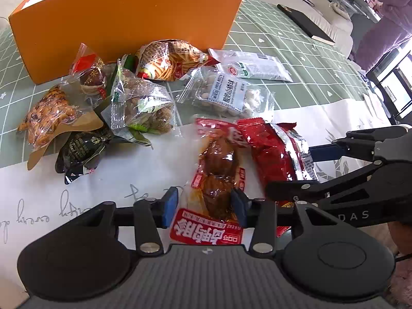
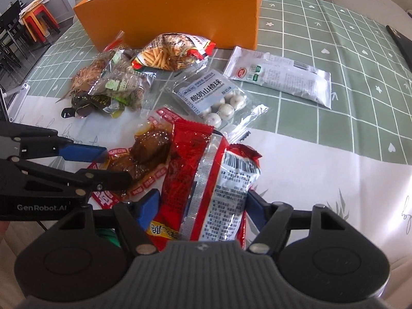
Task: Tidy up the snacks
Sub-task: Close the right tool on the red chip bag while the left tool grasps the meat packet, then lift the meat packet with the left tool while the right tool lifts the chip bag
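Both tongs are set around overlapping packets, the left tongs (image 1: 203, 206) astride the braised-meat packet (image 1: 216, 170) and the right tongs (image 2: 202, 206) around the red packet (image 2: 203, 180), so one could be dragged with the other toward the orange box (image 1: 123, 18) on the surface (image 1: 296, 59).

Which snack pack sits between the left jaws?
The clear braised-meat pack with red label; the red foil pack beside it sits between the right jaws instead.
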